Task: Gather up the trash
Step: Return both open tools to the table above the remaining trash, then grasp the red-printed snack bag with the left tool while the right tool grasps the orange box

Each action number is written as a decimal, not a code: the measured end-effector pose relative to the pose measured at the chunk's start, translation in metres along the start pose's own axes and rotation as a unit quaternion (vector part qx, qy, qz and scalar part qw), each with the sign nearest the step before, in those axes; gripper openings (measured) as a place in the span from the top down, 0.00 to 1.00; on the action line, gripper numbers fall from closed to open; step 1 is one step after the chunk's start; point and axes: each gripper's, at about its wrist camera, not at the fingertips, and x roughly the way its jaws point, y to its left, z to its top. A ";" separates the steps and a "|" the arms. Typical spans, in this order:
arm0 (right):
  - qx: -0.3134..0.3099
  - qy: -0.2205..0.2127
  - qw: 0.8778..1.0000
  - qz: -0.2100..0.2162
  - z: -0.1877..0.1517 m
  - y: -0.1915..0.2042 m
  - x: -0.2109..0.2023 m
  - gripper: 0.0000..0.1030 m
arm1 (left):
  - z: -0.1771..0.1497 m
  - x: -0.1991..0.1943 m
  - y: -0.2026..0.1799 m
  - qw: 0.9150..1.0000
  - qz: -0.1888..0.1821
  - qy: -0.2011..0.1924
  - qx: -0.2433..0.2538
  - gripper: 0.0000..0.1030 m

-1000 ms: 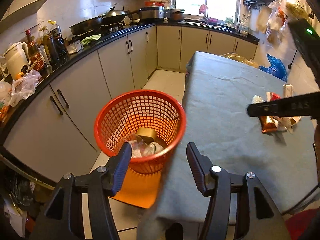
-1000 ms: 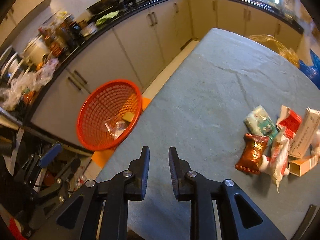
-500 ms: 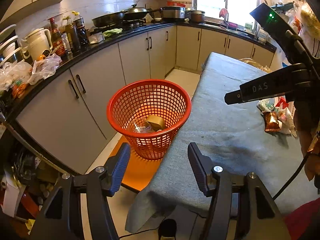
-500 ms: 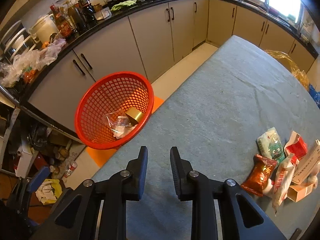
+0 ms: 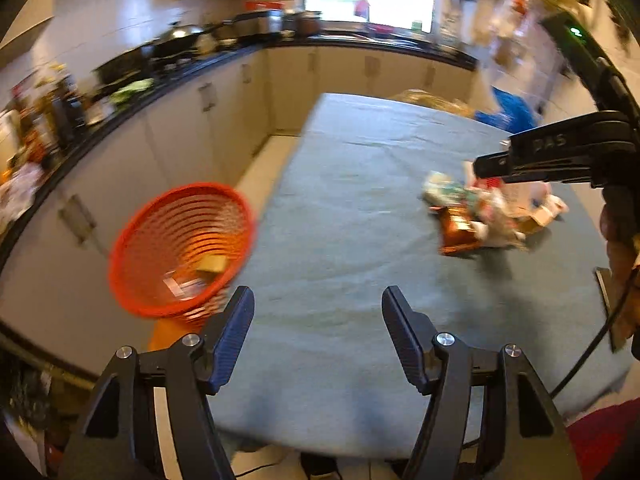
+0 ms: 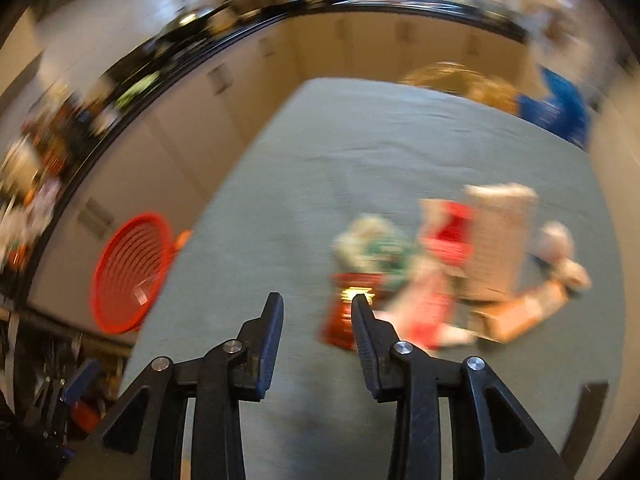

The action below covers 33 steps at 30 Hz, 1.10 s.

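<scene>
A pile of trash [image 5: 492,212] lies on the grey-clothed table [image 5: 340,220]: a red-brown snack bag [image 6: 346,314], a green-white packet [image 6: 376,248], a red-white carton [image 6: 448,228], a white box [image 6: 500,236] and an orange box. A red mesh basket [image 5: 180,248] stands off the table's left edge with some trash in it; it also shows in the right wrist view [image 6: 128,272]. My left gripper [image 5: 318,320] is open and empty over the table's near part. My right gripper [image 6: 316,312] is open and empty, just short of the snack bag. Both views are blurred.
Kitchen cabinets and a black counter [image 5: 140,96] crowded with pans and bottles run along the left and back. A blue bag [image 5: 512,112] and a yellowish plastic bag [image 6: 460,80] sit past the table's far end. An orange mat lies under the basket.
Both grippers have swung right, from the basket toward the trash pile. The right gripper's jaws have opened and it has come close to the snack bag.
</scene>
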 end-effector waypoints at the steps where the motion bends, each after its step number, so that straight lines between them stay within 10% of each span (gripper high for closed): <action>1: 0.022 -0.006 1.000 -0.010 -0.003 -0.020 -0.007 0.63 | 0.002 0.004 -0.008 1.000 -0.011 0.004 0.006 0.37; 15: 0.179 -0.019 0.982 -0.058 -0.068 -0.174 -0.067 0.61 | 0.034 0.050 -0.106 0.986 -0.157 0.050 0.028 0.34; 30: 0.174 0.010 0.985 -0.002 -0.072 -0.217 -0.057 0.55 | 0.094 0.145 -0.172 0.984 -0.136 0.113 0.028 0.32; 33: 0.187 0.017 0.982 0.007 -0.067 -0.222 -0.050 0.54 | 0.091 0.162 -0.184 0.982 -0.126 0.131 0.040 0.49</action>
